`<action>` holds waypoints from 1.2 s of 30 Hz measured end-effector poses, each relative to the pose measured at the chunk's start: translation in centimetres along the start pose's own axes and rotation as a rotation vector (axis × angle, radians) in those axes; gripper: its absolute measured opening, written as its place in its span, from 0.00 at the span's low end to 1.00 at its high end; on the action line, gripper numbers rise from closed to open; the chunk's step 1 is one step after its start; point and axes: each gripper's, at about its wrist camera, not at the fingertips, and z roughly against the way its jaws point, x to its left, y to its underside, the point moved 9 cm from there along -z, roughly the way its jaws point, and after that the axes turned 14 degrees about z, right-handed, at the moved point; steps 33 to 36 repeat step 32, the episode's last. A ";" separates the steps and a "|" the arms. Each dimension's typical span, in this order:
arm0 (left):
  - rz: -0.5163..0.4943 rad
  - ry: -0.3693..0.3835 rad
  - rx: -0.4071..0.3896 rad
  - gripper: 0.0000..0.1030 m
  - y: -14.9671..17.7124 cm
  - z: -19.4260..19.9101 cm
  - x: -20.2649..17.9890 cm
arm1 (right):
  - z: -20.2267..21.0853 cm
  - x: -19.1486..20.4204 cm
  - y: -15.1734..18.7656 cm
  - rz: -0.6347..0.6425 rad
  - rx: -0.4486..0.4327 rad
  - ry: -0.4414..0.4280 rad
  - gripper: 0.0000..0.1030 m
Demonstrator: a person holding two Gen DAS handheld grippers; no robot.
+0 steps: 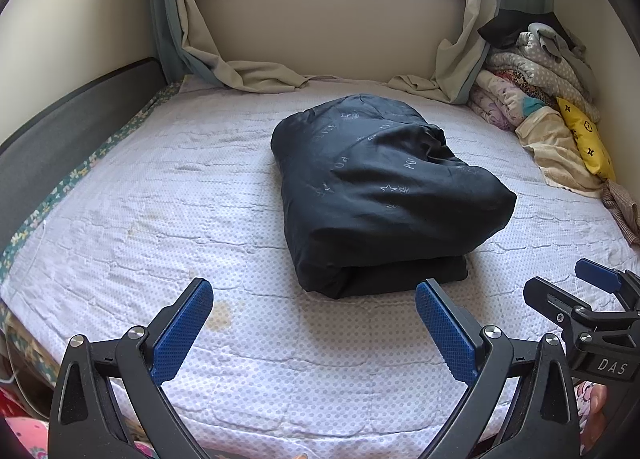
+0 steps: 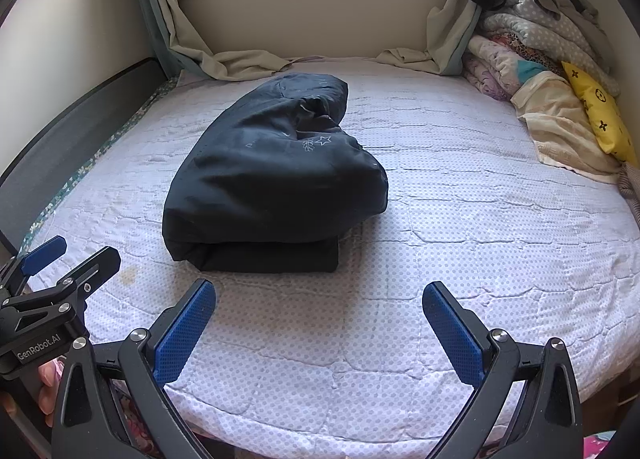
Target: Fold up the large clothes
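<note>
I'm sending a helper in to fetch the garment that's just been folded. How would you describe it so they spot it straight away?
Look at the bed with the pale dotted quilt under the window. Near its middle sits a folded dark navy garment, a thick bundle printed with faint stars and lettering. Unlike the pile of light, patterned bedding heaped in the far right corner, it lies alone and is dark.

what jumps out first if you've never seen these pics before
The dark folded garment sits as a puffy bundle in the middle of the pale dotted bedspread, the one dark mass on a light bed. Nearer the camera, the left gripper and right gripper hang open and empty short of it, blue pads spread. At the far right corner, a heap of bedding with a yellow pillow leans against the wall.
</note>
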 end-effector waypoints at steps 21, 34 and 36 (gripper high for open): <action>-0.003 0.002 -0.015 0.99 -0.2 0.4 -0.2 | 0.0 0.1 0.0 0.000 0.002 -0.002 1.00; -0.014 -0.008 -0.035 0.99 -0.3 0.7 -0.1 | -0.2 0.2 0.3 0.000 0.011 -0.011 1.00; -0.014 -0.008 -0.035 0.99 -0.3 0.7 -0.1 | -0.2 0.2 0.3 0.000 0.011 -0.011 1.00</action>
